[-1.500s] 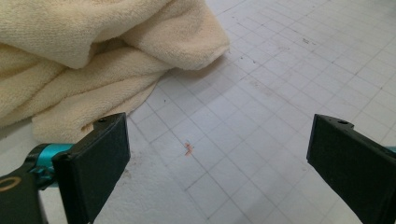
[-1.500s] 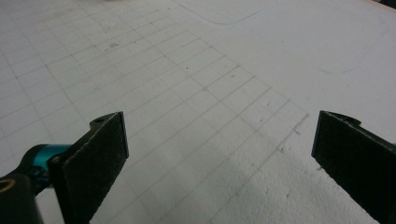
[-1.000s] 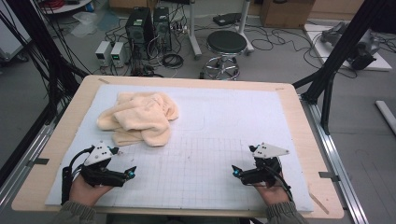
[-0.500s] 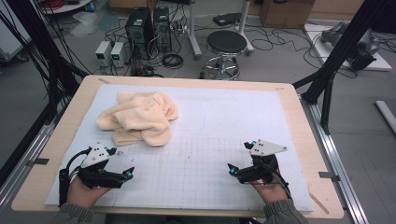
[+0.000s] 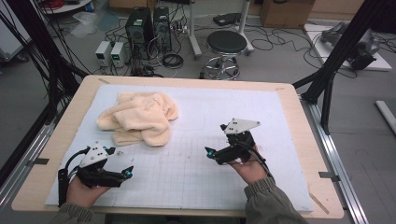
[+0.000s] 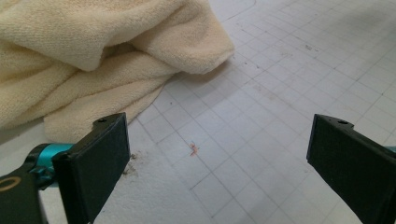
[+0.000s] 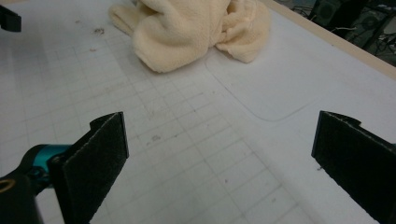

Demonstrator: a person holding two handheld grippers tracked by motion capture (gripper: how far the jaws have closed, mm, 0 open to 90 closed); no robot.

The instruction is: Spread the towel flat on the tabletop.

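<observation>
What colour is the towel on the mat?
Pale cream-yellow towel, plain with no pattern; clearest in the left gripper view.

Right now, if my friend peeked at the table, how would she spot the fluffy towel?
Look at the wooden table with the white gridded mat on top. On the mat's far left part lies the towel, a crumpled cream-yellow heap. It is the one soft, bunched-up thing there; the two grippers nearby are black and hard.
</observation>
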